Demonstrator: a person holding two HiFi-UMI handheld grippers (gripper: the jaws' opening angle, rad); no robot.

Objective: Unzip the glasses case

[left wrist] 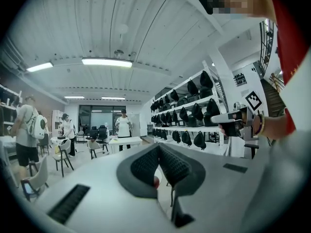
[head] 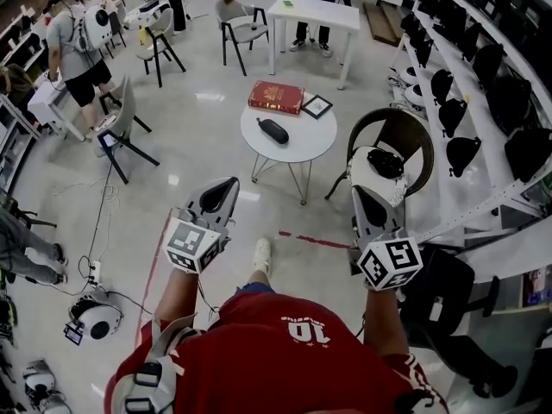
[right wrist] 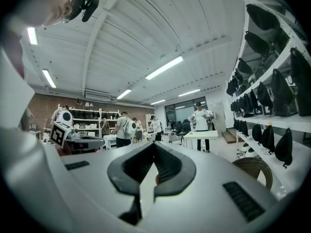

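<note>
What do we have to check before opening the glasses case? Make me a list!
1. Spot the glasses case on the round table: ok.
2. Case close enough to grab: not ok, the table stands ahead across the floor.
3. Zipper pull found: cannot tell, too small.
4. Empty left gripper: ok, jaws together.
5. Empty right gripper: ok, jaws together.
6. Room around the case: ok, red book and picture frame lie apart.

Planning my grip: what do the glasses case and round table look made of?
Glasses case: dark and matte, no glare, so probably fabric or leatherette; too small to be sure. Table: smooth white top, likely laminate or painted, on thin legs that look metal.
</note>
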